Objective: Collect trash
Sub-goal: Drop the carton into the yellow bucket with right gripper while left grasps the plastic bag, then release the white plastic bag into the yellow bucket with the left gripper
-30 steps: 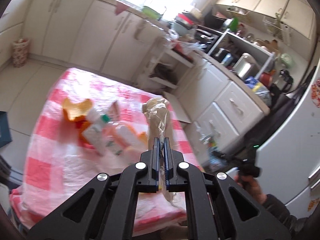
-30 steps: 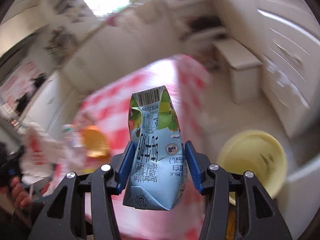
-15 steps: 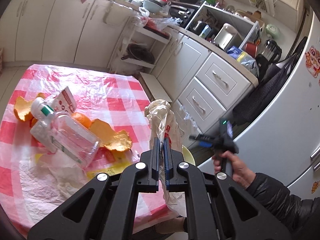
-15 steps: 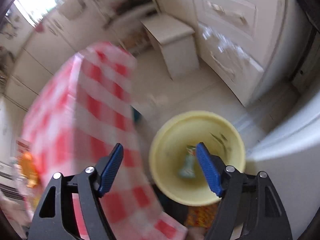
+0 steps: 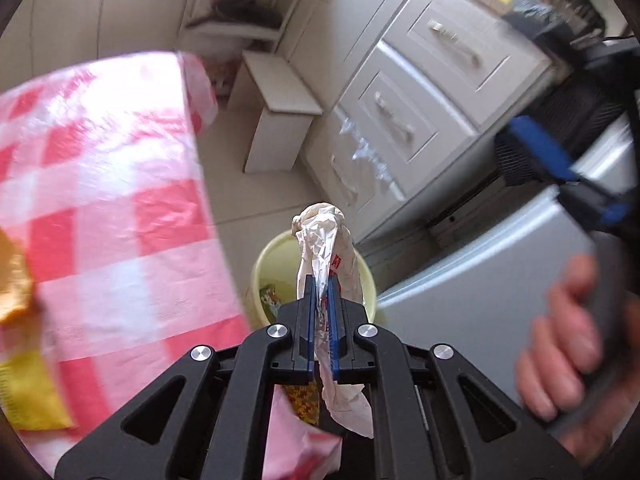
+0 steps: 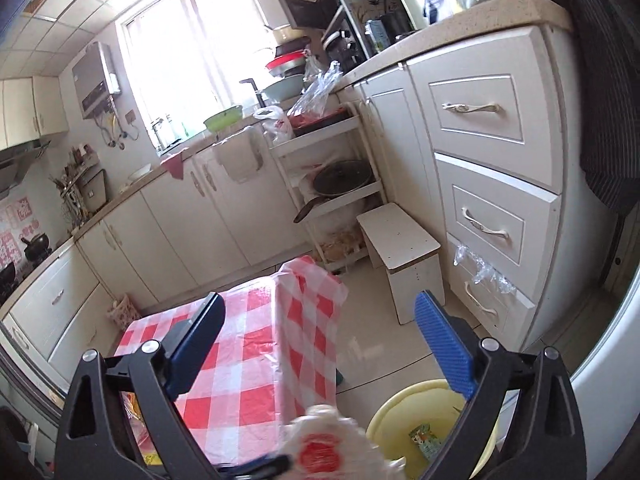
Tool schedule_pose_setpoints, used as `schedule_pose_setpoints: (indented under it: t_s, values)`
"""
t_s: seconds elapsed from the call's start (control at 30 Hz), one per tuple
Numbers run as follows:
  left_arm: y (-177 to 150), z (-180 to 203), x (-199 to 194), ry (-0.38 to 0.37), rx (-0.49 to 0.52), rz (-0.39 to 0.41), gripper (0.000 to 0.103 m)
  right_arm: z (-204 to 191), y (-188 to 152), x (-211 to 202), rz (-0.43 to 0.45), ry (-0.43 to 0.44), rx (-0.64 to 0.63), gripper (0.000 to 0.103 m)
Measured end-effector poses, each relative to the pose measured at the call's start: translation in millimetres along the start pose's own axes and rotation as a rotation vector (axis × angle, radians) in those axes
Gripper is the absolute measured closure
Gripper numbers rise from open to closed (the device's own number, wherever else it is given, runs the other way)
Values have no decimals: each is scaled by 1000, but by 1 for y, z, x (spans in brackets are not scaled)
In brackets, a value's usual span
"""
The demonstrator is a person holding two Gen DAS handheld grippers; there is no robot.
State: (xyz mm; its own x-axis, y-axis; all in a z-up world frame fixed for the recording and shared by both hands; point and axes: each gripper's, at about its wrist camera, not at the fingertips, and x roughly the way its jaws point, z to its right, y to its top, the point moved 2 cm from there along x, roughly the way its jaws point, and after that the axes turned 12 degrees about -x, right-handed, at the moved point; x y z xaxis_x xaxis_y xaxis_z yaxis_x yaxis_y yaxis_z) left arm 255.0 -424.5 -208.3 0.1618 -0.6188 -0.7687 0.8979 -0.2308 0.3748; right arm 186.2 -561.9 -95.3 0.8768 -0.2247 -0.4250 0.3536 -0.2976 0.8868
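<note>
My left gripper (image 5: 321, 292) is shut on a crumpled white plastic bag (image 5: 325, 240) with red print. It holds the bag just above the pale yellow bin (image 5: 262, 260) on the floor beside the table. A milk carton (image 6: 426, 440) lies inside the bin (image 6: 384, 420). My right gripper (image 6: 320, 320) hangs higher over the floor, its jaws opening wide with nothing between them. The bag (image 6: 324, 448) shows at the bottom of the right wrist view, and the right gripper's blue pad (image 5: 536, 152) shows at the upper right of the left wrist view.
The table with the red-and-white checked cloth (image 5: 100, 184) stands left of the bin, with orange peel (image 5: 14, 280) and a yellow wrapper (image 5: 28, 392) on it. A small white stool (image 6: 400, 244), white drawers (image 6: 484, 224) and a fridge (image 5: 480, 280) ring the floor. A hand (image 5: 568, 340) is at right.
The right gripper opened and let the milk carton drop into the bin, then rose and tilted up. The left gripper carried the bag off the table to over the bin.
</note>
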Motion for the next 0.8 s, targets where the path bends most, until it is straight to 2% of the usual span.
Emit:
schedule_pose_setpoints:
  t_s: [0.07,0.1,0.17,0.2,0.23,0.37,0.47,0.63,0.8]
  values:
    - [5,4,31,21,-27,-25,98,7,5,-3,20,-26,7,11]
    - [8,5,46,31,-47,-43,91,6,8,-6,27,-36,1,11]
    - [12,5,63,33,-80,-63,72,7,14,-10,45,-45,-3,11]
    - [14,5,68,40,-92,-60,57,8,16,-11,53,-44,-2,11]
    - [14,6,69,42,-93,-53,51,8,17,-13,58,-44,-2,11]
    - [19,6,50,39,-64,-37,44,6,19,-9,53,-31,8,11]
    - [24,-3,11,61,-40,13,39,-1,18,-7,50,-9,16,11]
    - [20,-39,-91,163,-1,165,22,-32,15,-6,36,39,-26,11]
    - [6,-107,-209,333,-8,373,12,-79,4,-4,-14,127,-99,11]
